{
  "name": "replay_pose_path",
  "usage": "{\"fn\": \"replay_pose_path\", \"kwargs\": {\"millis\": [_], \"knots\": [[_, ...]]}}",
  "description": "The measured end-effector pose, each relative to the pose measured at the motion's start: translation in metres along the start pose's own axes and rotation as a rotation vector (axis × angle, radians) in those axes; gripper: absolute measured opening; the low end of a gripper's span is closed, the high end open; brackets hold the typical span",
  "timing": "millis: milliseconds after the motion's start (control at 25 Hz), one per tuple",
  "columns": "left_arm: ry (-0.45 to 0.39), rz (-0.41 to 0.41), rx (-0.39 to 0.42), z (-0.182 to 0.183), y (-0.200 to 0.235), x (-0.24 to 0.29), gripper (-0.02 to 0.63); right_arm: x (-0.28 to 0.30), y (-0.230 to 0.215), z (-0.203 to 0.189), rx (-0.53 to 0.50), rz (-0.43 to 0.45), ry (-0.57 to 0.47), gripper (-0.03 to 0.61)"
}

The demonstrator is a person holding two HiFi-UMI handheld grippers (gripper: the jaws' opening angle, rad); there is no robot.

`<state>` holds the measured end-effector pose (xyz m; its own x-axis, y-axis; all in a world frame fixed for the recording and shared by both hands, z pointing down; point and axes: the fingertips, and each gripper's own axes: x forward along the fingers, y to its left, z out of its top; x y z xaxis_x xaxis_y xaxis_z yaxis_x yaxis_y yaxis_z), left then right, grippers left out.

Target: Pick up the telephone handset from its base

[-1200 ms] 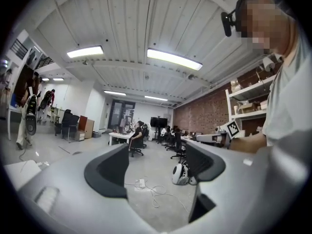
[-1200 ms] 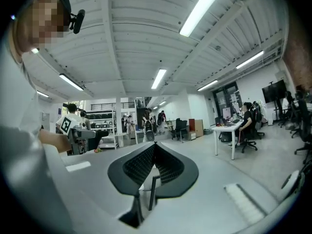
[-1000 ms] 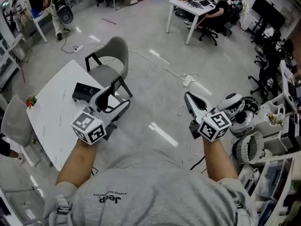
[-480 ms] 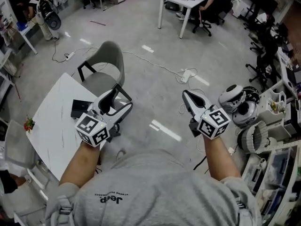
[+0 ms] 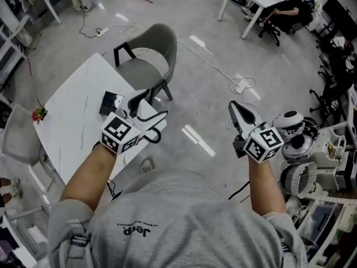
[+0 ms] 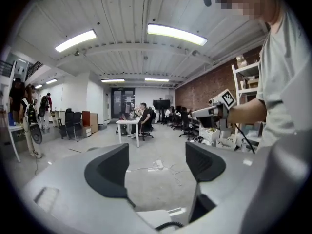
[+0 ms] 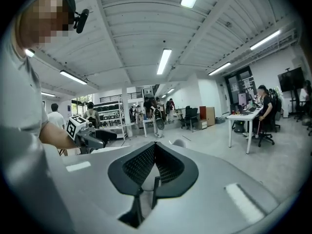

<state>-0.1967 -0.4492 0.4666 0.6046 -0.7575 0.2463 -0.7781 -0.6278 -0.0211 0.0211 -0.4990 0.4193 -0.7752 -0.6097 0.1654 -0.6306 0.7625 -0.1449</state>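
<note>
The telephone (image 5: 110,103), a dark flat set with a pale part on top, lies on the white marble table (image 5: 70,124) near its right edge. My left gripper (image 5: 152,106) hovers just to the right of it, above the table's corner, and is open with nothing between its jaws; the left gripper view shows only floor and distant desks past the open left gripper (image 6: 156,165). Off to the right, over bare floor, my right gripper (image 5: 234,105) is shut and empty. In its own view the right gripper (image 7: 154,165) shows its ribbed pads pressed together.
A grey chair (image 5: 152,53) stands at the table's far side and another grey chair (image 5: 15,139) at its left. A small red flower (image 5: 38,115) sits on the table's left edge. White robot parts (image 5: 295,134) and shelving crowd the right. Cables (image 5: 223,74) trail over the floor.
The head view has swung toward the table, so table and telephone sit nearer the middle. My left gripper stays open beside the telephone and the right stays shut.
</note>
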Motion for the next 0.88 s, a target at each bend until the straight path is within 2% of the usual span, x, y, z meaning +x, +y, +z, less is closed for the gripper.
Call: {"fn": "replay_pose_path", "kwargs": {"millis": [320, 560, 680, 880], "knots": [[0.218, 0.078, 0.136, -0.089, 0.051, -0.052, 0.396, 0.072, 0.028, -0.045, 0.029, 0.092, 0.078, 0.005], [0.391, 0.066, 0.253, -0.156, 0.075, -0.075, 0.396, 0.118, 0.048, -0.073, 0.034, 0.138, 0.121, 0.005], [0.494, 0.048, 0.351, -0.193, 0.086, -0.082, 0.396, 0.137, 0.06, -0.09, 0.043, 0.153, 0.14, 0.005], [0.652, -0.02, 0.572, -0.25, 0.099, -0.086, 0.396, 0.159, 0.078, -0.121, 0.071, 0.181, 0.181, 0.005]]}}
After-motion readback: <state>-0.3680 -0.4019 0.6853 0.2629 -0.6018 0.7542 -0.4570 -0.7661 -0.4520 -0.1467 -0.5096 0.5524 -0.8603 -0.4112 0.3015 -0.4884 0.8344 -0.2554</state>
